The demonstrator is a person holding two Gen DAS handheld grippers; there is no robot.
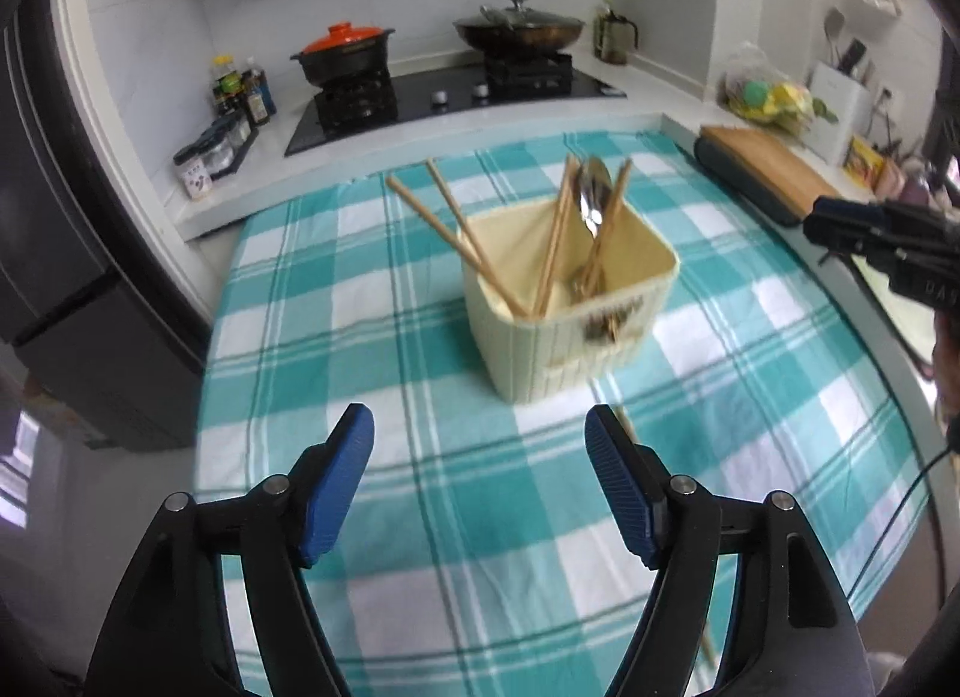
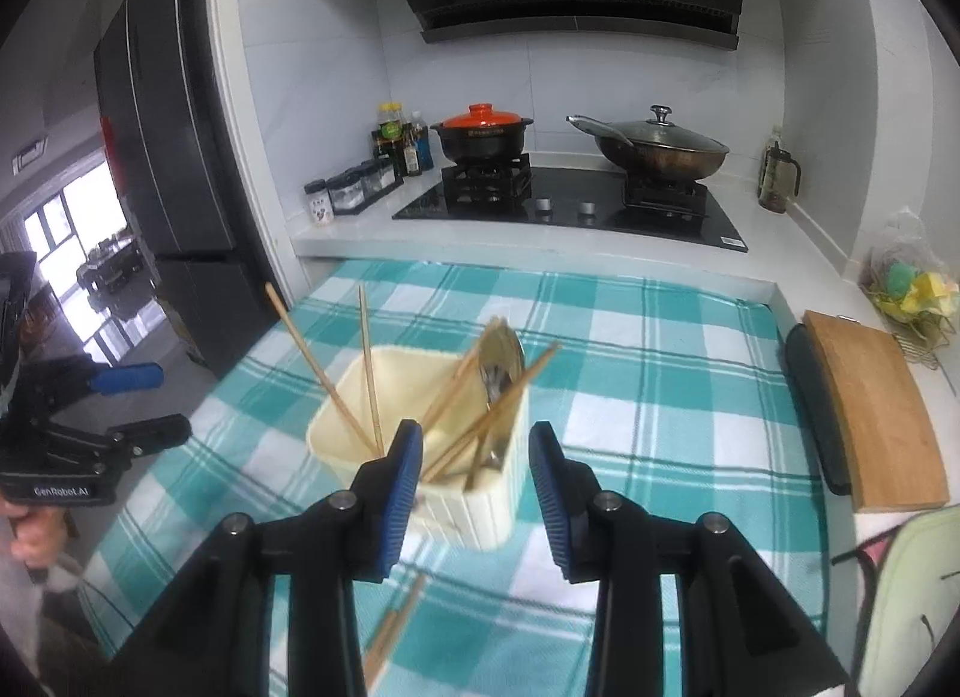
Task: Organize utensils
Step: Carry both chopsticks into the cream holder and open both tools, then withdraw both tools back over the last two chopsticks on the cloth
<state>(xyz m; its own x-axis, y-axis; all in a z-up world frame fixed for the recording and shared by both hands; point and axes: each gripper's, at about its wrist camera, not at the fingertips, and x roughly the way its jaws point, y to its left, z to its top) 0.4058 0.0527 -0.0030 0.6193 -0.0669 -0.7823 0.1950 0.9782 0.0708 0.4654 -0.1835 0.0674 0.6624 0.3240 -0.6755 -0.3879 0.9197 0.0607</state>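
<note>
Right wrist view: your cream utensil holder (image 2: 420,457) stands upright on the teal-checked cloth (image 2: 660,397), mid-table, so it is reachable from both sides. It is a squarish tub with rounded corners and a ribbed outer wall, probably plastic; the printed label on its front is too blurred to read.

Inside the holder: thin pale wooden chopsticks (image 2: 369,373) lean against the rim at splayed angles, as loosely dropped sticks will. A polished metal spoon (image 2: 501,358) stands bowl-up among the sticks on the holder's right half. I judge most of the sorting done.

Loose chopsticks (image 2: 393,631) lie flat on the cloth just in front of the holder, partly hidden under your right gripper (image 2: 474,472). Judged the remaining item. Thin, smooth and flat on soft fabric, they will likely be awkward to pinch.

Right gripper hangs close above the holder's near edge, blue ridged pads moderately apart, nothing between them. Left gripper (image 1: 480,454) sits further back from the holder, spread wide, also empty; the same stick (image 1: 624,424) passes under its right pad.

Beyond the holder: black hob (image 2: 570,205), orange-lidded clay pot (image 2: 483,135), glass-lidded wok (image 2: 660,147). To the holder's right, a wooden cutting board (image 2: 870,415).
</note>
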